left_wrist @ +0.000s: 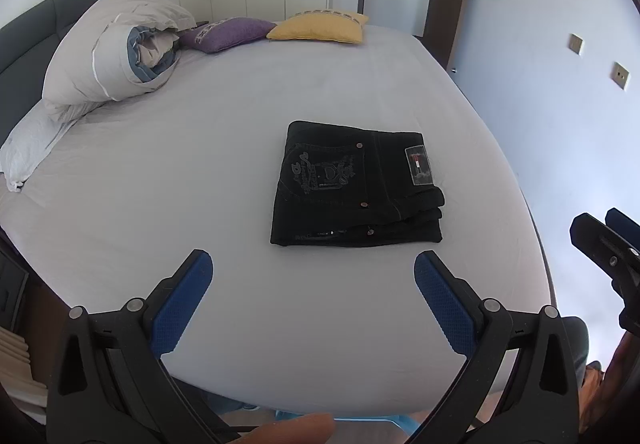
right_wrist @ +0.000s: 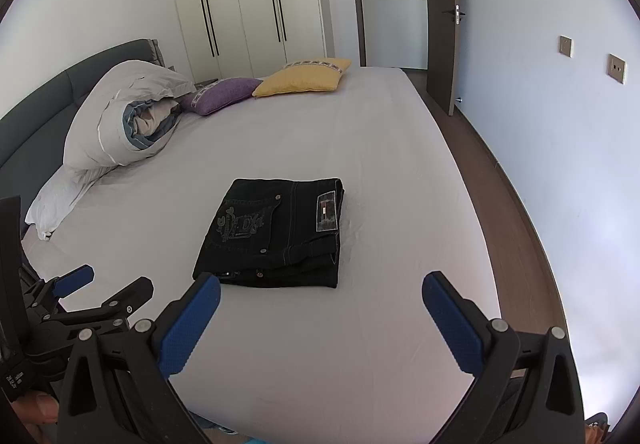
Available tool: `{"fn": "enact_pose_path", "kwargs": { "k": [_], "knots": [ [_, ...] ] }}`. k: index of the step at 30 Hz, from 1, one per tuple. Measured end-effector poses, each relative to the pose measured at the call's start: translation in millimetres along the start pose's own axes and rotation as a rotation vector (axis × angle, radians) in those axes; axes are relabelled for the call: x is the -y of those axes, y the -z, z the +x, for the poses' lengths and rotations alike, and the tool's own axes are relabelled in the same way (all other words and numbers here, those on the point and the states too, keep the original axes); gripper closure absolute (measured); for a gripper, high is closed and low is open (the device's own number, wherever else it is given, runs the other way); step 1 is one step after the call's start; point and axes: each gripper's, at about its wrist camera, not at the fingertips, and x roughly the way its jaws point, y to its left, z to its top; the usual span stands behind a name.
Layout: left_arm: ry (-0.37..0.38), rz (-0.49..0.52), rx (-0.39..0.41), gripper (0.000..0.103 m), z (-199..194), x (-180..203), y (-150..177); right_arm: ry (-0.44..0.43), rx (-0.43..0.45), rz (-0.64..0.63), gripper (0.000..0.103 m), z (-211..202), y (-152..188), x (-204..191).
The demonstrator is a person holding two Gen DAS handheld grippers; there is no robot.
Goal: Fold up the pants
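While folded pants point(left_wrist: 357, 184) hide inner layers, left claw point(left_wrist: 313, 300) gapes.

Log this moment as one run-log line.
pants: folded, flat on bed | left gripper: open, empty, above bed | right gripper: open, empty, above bed | contact: none

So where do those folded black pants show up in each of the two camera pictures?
Left wrist view: black pants lie right of centre on the bed.
Right wrist view: black pants lie left of centre.
Shared landmark: the yellow pillow beyond them.
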Motion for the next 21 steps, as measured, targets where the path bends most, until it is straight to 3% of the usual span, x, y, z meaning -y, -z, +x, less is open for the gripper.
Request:
{"fn": "enact_pose_path", "kwargs": {
  "k": [21],
  "knots": [
    [-0.003, -0.002, -0.007, 0.000, 7.3, 1.7, 3.0, -0.002, -0.025, -0.003, 0.000, 5.4, 2.3, -1.8]
  ]
}}
